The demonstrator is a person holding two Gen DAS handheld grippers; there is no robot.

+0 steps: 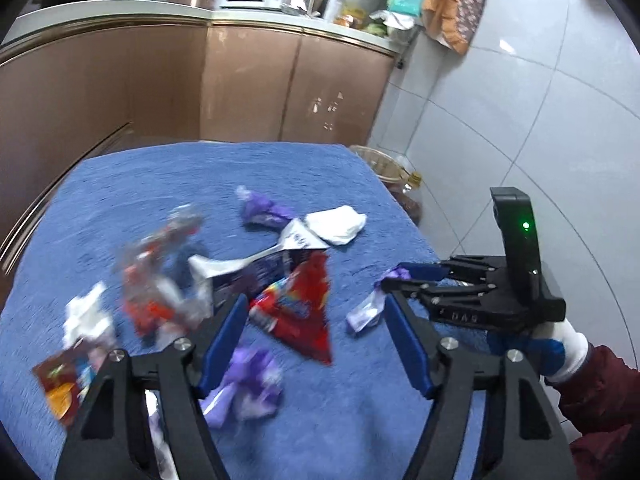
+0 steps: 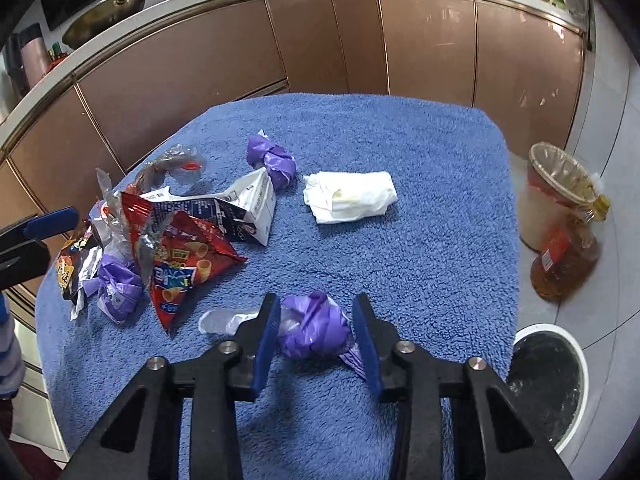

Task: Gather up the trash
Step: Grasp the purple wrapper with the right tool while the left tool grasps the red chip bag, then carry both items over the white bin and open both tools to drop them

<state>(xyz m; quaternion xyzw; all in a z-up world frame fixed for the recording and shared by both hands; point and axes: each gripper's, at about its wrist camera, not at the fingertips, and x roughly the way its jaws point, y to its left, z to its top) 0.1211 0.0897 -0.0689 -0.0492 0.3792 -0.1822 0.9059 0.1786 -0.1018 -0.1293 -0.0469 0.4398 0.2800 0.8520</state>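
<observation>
The right gripper [image 2: 316, 338] points down at a fuzzy blue terry cloth [image 2: 420, 264] spread over the table, its black linkage arms ending in smooth blue pads. Its jaws straddle a crumpled purple plastic bag [image 2: 314, 330], glossy and knotted into a lump; the left pad seems to touch the film, while a thin gap shows at the right pad, so the grip is not closed on it. A flattened translucent white strip [image 2: 224, 320] trails from the bag toward the left. The left gripper [image 1: 316, 338] hangs with jaws wide apart above the cloth, nothing between them; a second purple wad [image 1: 252, 384] lies blurred just beside its left pad. Past that lies a shiny red triangular snack packet [image 2: 188, 264], creased foil with printed cones, overlapping a torn white and dark blue paper carton [image 2: 244, 210]. At the left lies crinkled clear cellophane [image 2: 172, 164] with red flecks. Farther on sit another knotted purple bag [image 2: 274, 158] and a folded white paper napkin [image 2: 350, 196], soft and stained yellow. On the tiled floor to the right stand a round white bin [image 2: 576, 360] with a black liner and an amber oil bottle [image 2: 564, 264]. Beyond the table runs a row of glossy copper-brown cabinet doors [image 2: 320, 52].
</observation>
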